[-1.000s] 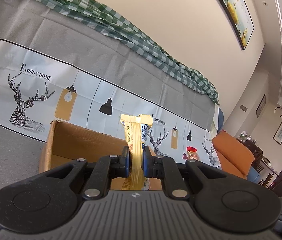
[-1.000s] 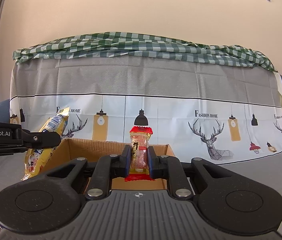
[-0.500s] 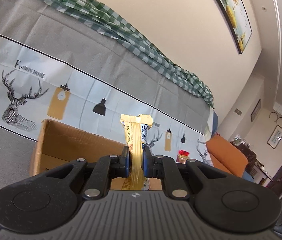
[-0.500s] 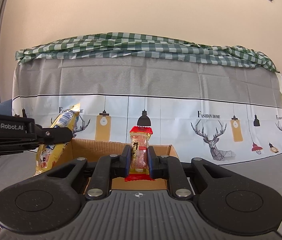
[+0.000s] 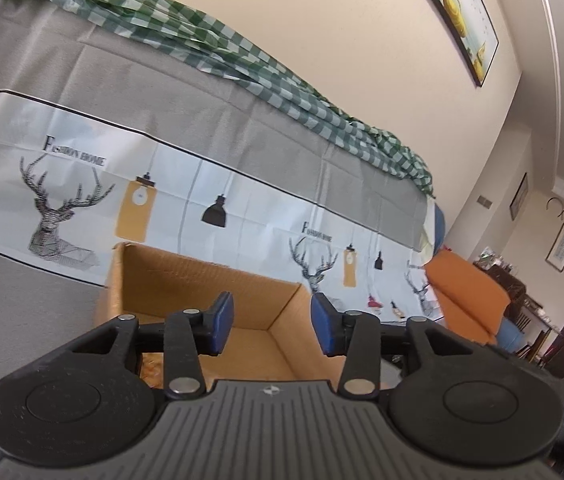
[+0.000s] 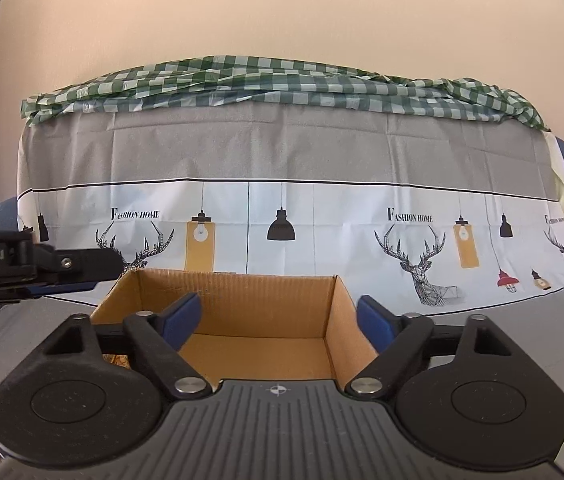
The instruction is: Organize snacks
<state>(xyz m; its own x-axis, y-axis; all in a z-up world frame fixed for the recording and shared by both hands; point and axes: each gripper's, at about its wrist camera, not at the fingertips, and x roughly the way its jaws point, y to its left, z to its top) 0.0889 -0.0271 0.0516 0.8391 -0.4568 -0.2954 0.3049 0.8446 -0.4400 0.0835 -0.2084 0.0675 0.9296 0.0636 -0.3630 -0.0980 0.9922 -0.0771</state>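
Both the left gripper and right gripper hang spread and empty over the cardboard box. A snack packet lies inside. Release step; next likely fetches more snacks.

Before my right tool, the open brown cardboard box has free room inside; only its walls stand around.

1. The cardboard box has its near wall and most of its floor hidden behind the right gripper's body.
2. A patterned packet shows only as a sliver in the box.
3. The left gripper is cut off by the frame's left edge.
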